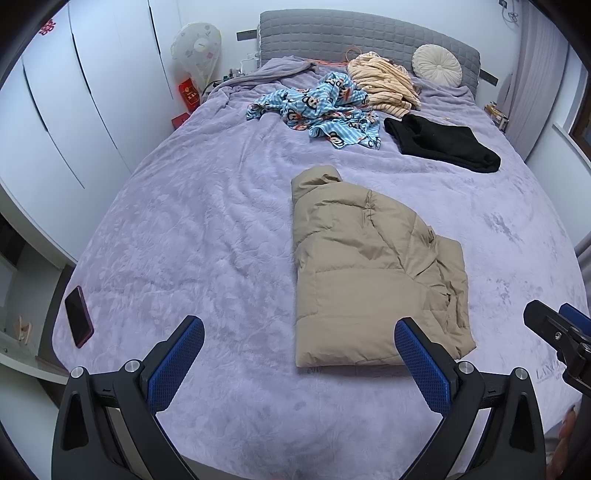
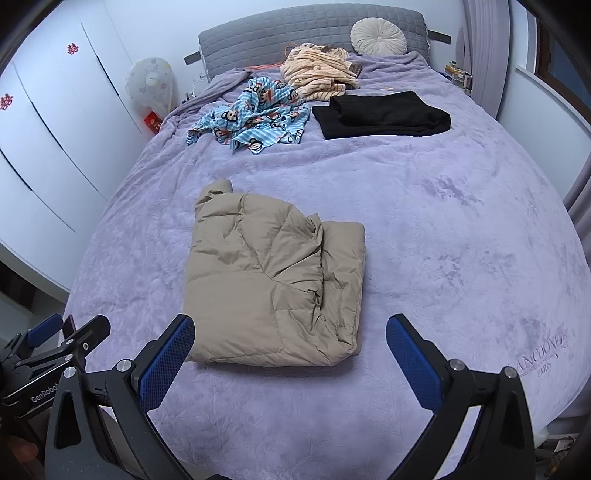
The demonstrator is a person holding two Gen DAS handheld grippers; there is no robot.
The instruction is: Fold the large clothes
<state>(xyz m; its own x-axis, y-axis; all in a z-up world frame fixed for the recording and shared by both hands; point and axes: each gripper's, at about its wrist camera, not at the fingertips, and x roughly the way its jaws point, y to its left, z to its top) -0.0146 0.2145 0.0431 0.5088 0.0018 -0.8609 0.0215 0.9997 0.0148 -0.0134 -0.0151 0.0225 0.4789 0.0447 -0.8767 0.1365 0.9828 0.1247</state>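
Tan puffer jacket [image 1: 369,266] folded, long axis toward headboard [image 1: 354,35]

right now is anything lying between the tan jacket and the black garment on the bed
Nothing. Both wrist views show only bare purple blanket between the tan jacket and the black garment.

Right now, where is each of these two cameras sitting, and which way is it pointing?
Left wrist: on the left gripper, facing up the bed toward the headboard; the right gripper shows at right.
Right wrist: on the right gripper, facing likewise; the left gripper shows at left.
Shared: the tan jacket, both grippers open.
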